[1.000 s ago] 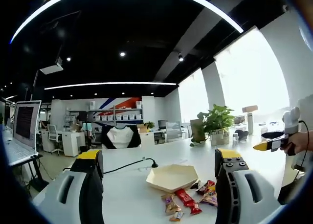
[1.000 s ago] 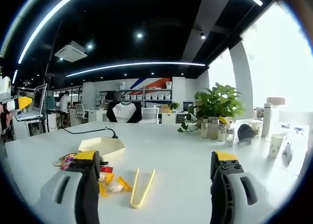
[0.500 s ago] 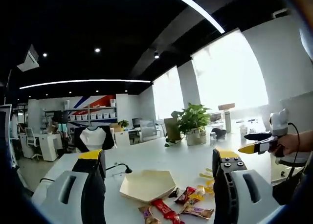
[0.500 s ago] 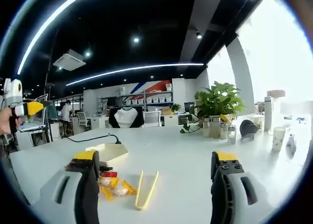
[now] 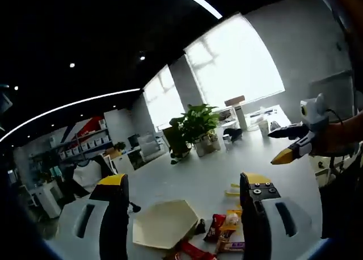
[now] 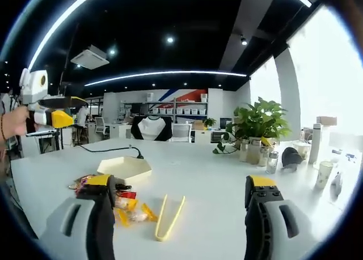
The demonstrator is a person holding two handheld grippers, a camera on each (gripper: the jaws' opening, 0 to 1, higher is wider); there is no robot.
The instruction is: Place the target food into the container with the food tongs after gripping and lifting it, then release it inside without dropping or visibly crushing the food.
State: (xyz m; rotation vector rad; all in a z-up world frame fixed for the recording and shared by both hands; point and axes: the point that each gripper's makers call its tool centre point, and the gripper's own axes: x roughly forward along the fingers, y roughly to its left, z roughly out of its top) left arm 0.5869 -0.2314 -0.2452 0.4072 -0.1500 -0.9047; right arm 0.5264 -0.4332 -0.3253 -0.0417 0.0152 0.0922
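Note:
A cream hexagonal tray (image 5: 161, 230) lies on the white table, with several bright snack packets (image 5: 218, 229) beside it. The end of the yellow tongs (image 5: 232, 187) peeks out by my left gripper's right jaw. My left gripper (image 5: 184, 183) hovers above the tray and packets, open and holding nothing. In the right gripper view the tongs (image 6: 168, 217) lie flat just right of the packets (image 6: 127, 209), and the tray (image 6: 125, 168) sits behind them. My right gripper (image 6: 180, 181) is open above the tongs. Each gripper also shows in the other's view: the right one (image 5: 289, 146) and the left one (image 6: 54, 109).
A potted plant (image 6: 258, 124) with jars, a bottle and cups (image 6: 323, 172) stands at the table's far right. A black cable (image 6: 108, 149) runs across the table behind the tray. Office desks, chairs and shelves fill the background.
The left gripper view has swung right and rolled, now facing the windows. In the right gripper view the left gripper has come further into view from the left. Tongs, packets and tray lie as before.

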